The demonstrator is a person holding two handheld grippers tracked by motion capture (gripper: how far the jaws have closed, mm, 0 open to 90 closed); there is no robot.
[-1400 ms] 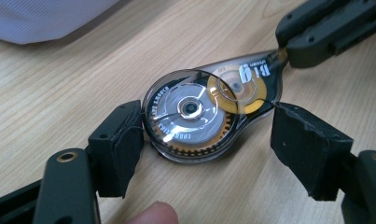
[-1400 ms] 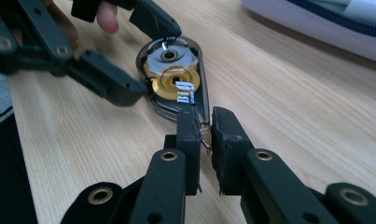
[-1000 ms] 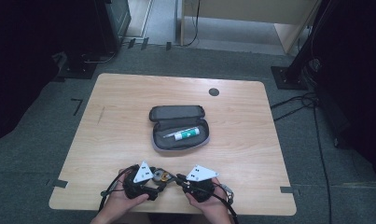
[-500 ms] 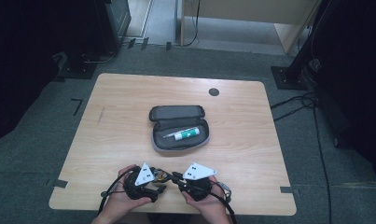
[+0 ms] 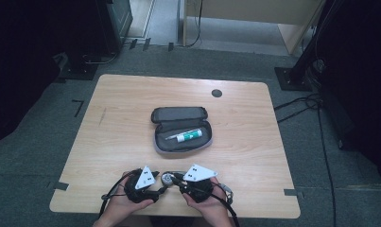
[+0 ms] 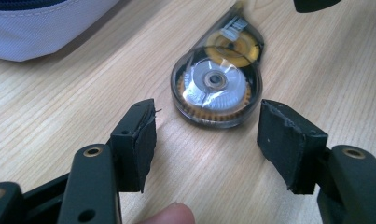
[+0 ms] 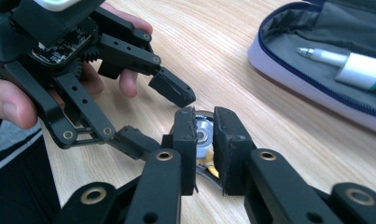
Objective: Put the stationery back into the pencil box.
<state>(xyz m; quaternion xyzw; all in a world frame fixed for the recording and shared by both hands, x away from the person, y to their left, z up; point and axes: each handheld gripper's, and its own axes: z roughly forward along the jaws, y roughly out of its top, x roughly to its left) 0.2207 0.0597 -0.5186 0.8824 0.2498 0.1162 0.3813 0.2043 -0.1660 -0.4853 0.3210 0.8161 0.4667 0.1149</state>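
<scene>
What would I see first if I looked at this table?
Probably the open pencil case in the middle of the table, with a white and green pen inside. Then, at the near edge, the right gripper pinching a round see-through correction tape roller, while the left gripper, its jaws just closing, stands open around it.

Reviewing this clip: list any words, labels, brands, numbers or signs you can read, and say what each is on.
None can be read.
Pen in the open pencil case: a green band, too small to show any print.
Correction tape roller: a white patch near its tip, too blurred to read.
Grey plates on the left hand-held gripper and the right hand-held gripper: small dark marks, no legible characters.
</scene>
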